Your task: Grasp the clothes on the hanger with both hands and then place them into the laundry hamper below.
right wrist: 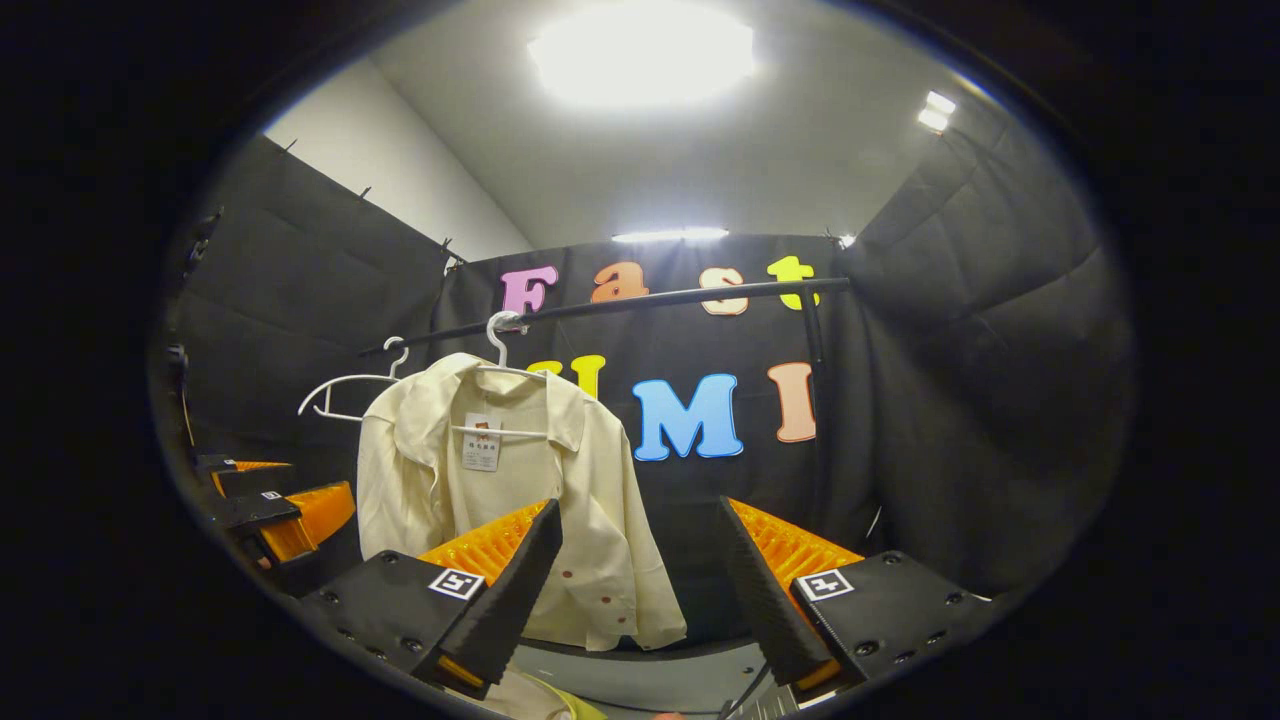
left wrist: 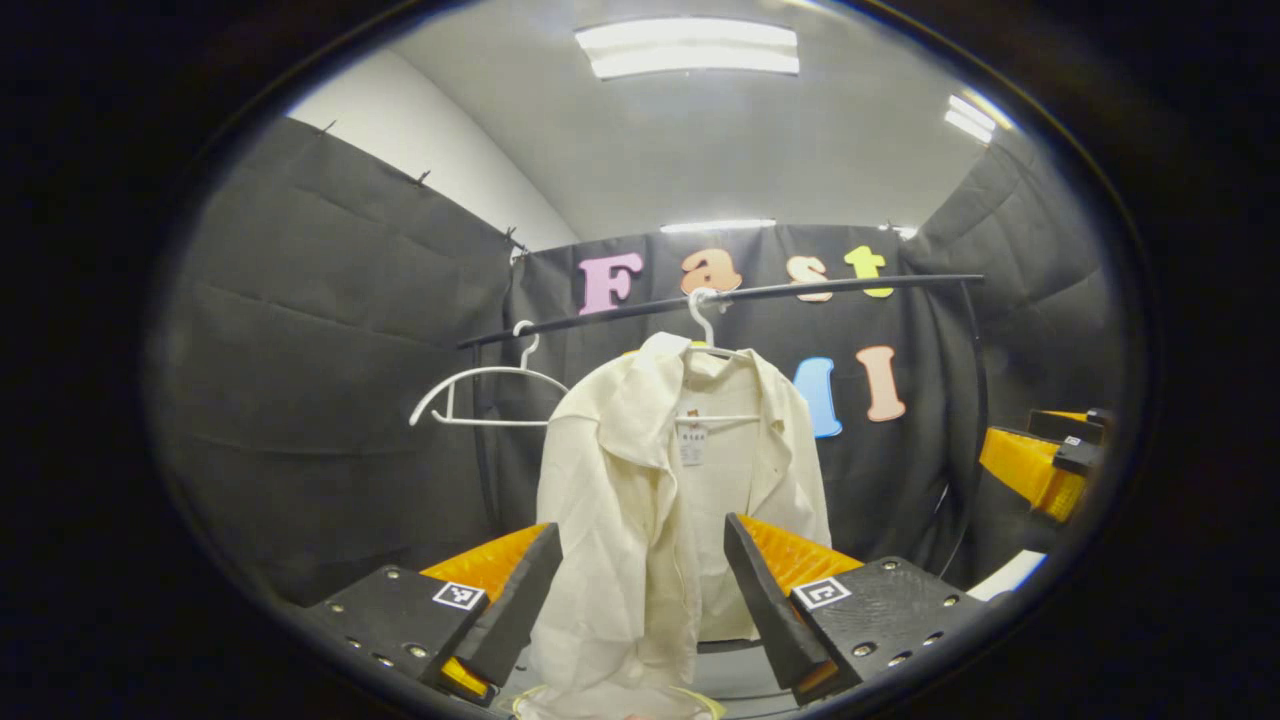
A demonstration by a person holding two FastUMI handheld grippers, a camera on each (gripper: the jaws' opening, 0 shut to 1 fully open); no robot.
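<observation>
A cream shirt (left wrist: 650,480) hangs on a white hanger (left wrist: 705,330) from the black rail (left wrist: 800,288). In the left gripper view it hangs straight ahead, some way beyond my left gripper (left wrist: 640,590), whose jaws stand open with nothing between them. In the right gripper view the shirt (right wrist: 500,480) hangs left of centre, behind the left finger (right wrist: 500,590) of my right gripper (right wrist: 640,590), which is open and holds nothing. The right gripper (left wrist: 1050,460) shows at the right edge of the left gripper view. At the left edge of the right gripper view is the left gripper (right wrist: 270,510). A pale rim at the bottom, perhaps the hamper (left wrist: 620,705), is barely visible.
An empty white hanger (left wrist: 480,390) hangs on the rail left of the shirt. A vertical black post (right wrist: 815,400) carries the rail's right end. Black cloth walls close in on the left, back and right.
</observation>
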